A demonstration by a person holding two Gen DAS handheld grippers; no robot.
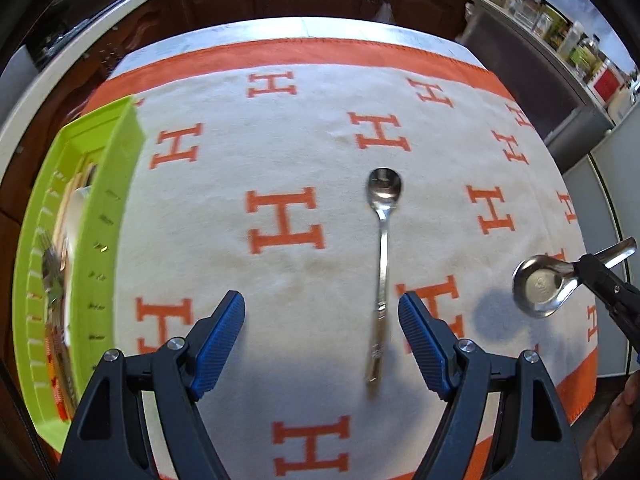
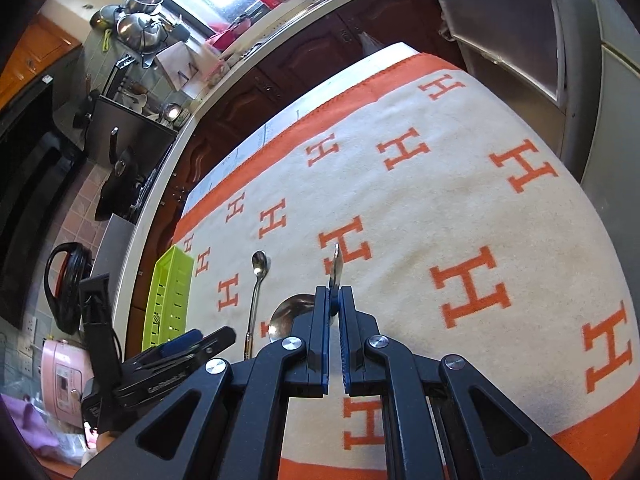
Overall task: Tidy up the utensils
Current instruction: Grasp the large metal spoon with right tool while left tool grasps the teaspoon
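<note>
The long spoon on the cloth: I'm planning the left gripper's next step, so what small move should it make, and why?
Probably ease the left gripper a little to its right and down, so its open jaws straddle the handle of the long spoon, then close. The handle lies close to the right-side finger rather than centred. The right gripper already holds a ladle-like spoon, and the green tray waits at the left.

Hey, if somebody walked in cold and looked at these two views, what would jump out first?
Probably the cream blanket with big orange H letters covering the table. Next, the long spoon lying on it between the open left gripper fingers, and the wide spoon held off the cloth in the shut right gripper. The lime-green tray sits at the left edge.
</note>
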